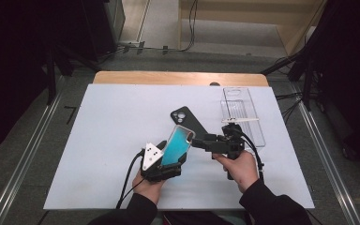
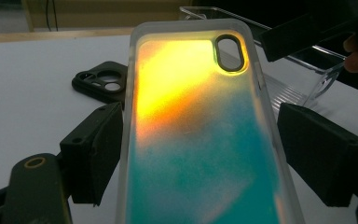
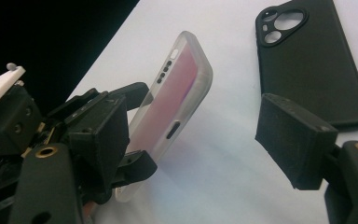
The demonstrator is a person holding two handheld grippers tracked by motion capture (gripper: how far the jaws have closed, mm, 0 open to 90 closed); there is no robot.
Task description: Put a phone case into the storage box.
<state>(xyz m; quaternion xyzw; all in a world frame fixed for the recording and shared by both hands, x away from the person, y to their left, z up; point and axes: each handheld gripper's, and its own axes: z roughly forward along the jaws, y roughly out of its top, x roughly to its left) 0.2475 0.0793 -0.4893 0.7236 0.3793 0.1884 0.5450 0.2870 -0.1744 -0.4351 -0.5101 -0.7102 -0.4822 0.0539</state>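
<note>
White board [image 1: 98, 154] covers most of the table; everything below is placed relative to the teal case [image 1: 176, 146], held tilted up off the board near its front middle. Clear tray [image 1: 242, 115] sits well beyond and to the right of the case. Black case [image 1: 189, 121] lies flat just behind the teal case, camera holes up.

Left gripper [image 1: 165, 161] holds the teal case by its long edges, jaws wide and clamped on both sides (left gripper view shows the pads against the rims, case [image 2: 200, 130] standing between them). Right gripper [image 1: 200, 140] comes in from the right of the case, jaws apart with nothing pressed between them; in the right gripper view the case's bottom end [image 3: 172, 112] sits beside its left pad, not yet pinched.

Risks, biggest first:
- Right jaws closing on the case end while off-centre could twist it out of the left grip; soft rim, edge-only hold.
- Case dropping would likely land on the black case and shove it.
- Right gripper bumping the left gripper's jaws (they sit very near each other).
- Trailing cables snagging the board edge.
</note>
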